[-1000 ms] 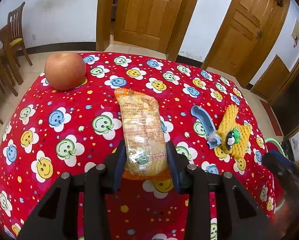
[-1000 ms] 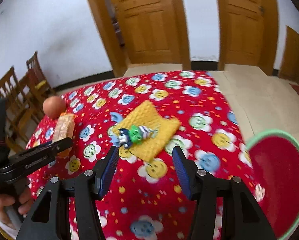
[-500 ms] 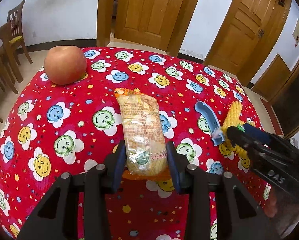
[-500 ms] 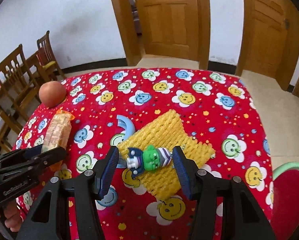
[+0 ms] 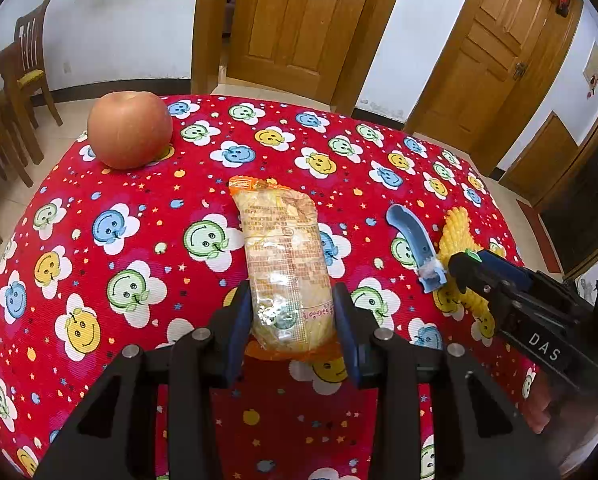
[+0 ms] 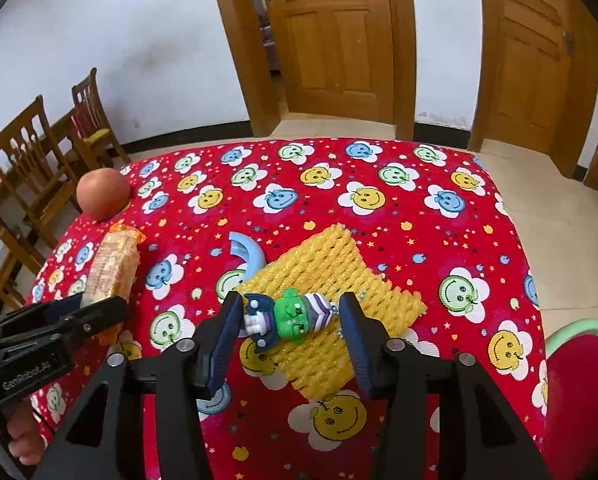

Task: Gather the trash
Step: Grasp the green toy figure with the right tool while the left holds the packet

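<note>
A clear-and-orange snack packet [image 5: 279, 236] lies lengthwise on the red smiley tablecloth [image 5: 99, 280]. My left gripper [image 5: 291, 300] is shut on its near end, one pad against each side. In the right wrist view a small green toy figure [image 6: 295, 314] lies on a yellow foam fruit net [image 6: 323, 264]. My right gripper [image 6: 291, 304] straddles the figure and its jaws are closing, with a thin gap still showing at the right pad. A blue curved plastic piece [image 6: 247, 252] lies beside the net.
An apple [image 5: 130, 130] sits at the far left corner of the table. A red round container with a green rim [image 6: 579, 380] stands low off the table's right edge. Wooden chairs [image 6: 31, 160] stand to the left, and doors lie beyond the table.
My right gripper came in from the right and lowered over the green figure, which now lies between its jaws; the jaws have narrowed slightly. My left gripper has kept its hold on the packet.
</note>
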Tool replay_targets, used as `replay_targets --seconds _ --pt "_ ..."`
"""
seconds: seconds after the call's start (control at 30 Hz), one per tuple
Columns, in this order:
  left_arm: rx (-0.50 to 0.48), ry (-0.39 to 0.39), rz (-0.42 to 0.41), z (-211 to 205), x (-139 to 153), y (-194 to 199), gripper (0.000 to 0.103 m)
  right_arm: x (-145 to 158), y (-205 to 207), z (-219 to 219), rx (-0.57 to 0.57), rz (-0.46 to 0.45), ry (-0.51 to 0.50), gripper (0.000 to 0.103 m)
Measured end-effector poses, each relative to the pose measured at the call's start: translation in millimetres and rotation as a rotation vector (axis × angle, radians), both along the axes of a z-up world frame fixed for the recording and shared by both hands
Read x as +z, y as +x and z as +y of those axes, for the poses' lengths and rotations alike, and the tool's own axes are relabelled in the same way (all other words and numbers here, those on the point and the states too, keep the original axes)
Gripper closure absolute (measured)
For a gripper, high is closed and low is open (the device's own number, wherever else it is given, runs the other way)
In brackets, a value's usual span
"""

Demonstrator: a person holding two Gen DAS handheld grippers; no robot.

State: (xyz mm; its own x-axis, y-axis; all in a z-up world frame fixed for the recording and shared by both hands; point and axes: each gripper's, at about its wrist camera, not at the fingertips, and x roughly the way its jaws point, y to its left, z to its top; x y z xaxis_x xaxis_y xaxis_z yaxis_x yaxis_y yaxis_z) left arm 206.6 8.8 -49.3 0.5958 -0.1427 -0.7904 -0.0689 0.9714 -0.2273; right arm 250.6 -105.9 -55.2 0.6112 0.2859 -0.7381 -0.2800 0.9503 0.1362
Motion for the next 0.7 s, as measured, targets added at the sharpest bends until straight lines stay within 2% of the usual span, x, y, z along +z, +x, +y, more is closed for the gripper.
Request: replay_targets --seconds 0.2,0.23,0.7 --pt "-0.003 -0.001 -0.006 0 2 -3 0.063 -1 1 2 0.005 -0.007 -0.001 0.050" --pt "-0.005 0.000 -0.007 -2 3 -3 0.063 -1 1 2 0.008 -0.005 0.008 0.055" --pt "-0.017 -0.012 -0.018 -4 6 -4 0.063 25 -38 -33 -0.030 -0.047 0.141 0.056"
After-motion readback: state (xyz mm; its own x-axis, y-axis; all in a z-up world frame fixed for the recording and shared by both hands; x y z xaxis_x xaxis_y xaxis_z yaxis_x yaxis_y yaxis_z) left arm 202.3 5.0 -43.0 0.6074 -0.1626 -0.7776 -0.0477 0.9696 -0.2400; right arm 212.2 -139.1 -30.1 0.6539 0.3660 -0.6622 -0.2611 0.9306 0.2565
